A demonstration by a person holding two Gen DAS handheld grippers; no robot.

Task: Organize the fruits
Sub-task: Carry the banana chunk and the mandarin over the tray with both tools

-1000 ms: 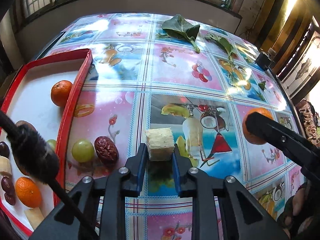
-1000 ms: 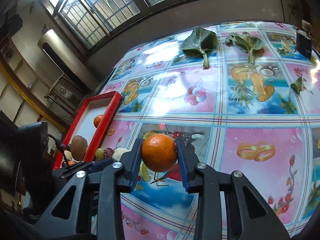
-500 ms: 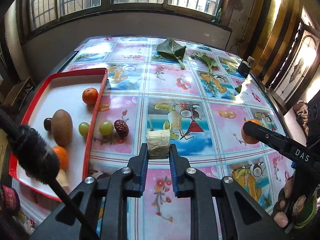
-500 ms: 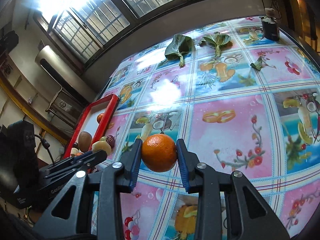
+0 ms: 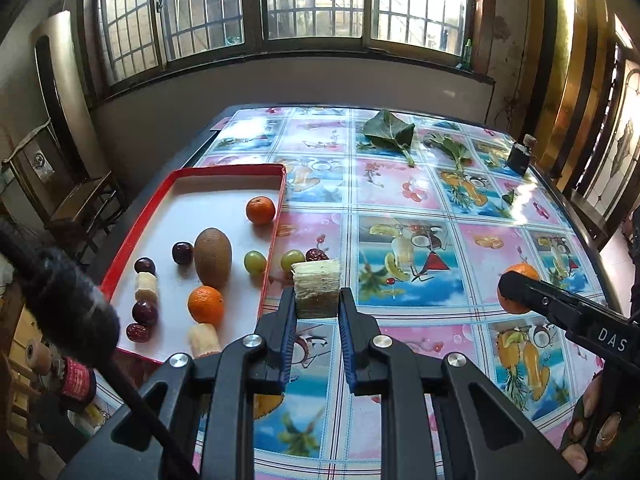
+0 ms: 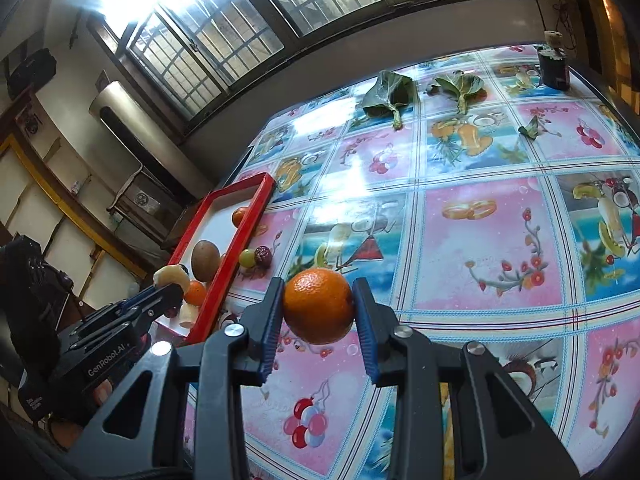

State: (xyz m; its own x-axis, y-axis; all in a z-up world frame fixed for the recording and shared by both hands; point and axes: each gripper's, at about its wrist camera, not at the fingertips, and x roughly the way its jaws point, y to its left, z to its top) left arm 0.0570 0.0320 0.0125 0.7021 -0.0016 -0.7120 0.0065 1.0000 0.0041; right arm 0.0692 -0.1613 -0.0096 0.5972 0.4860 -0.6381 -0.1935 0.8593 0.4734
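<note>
My left gripper (image 5: 317, 300) is shut on a pale sugarcane chunk (image 5: 316, 285), held above the table just right of the red-rimmed tray (image 5: 276, 216). The tray holds a kiwi (image 5: 213, 257), two oranges (image 5: 260, 210), a green grape (image 5: 255, 262), several dark dates and sugarcane pieces. Just outside the tray rim, a green grape (image 5: 292, 260) and a red date (image 5: 317, 255) lie on the cloth. My right gripper (image 6: 318, 306) is shut on an orange (image 6: 318, 305), lifted over the table; this orange (image 5: 518, 280) shows at the right in the left wrist view.
Two leafy greens (image 5: 390, 133) and a small dark jar (image 5: 520, 158) lie at the table's far side. A small leaf scrap (image 6: 530, 128) is on the right. A wooden chair (image 5: 80, 200) stands left of the table. A person's hand (image 5: 592, 436) grips the right tool.
Both grippers have risen and drawn back from the table with their fruit still held, so more of the tray and room shows. The left gripper's view has tilted upward.
</note>
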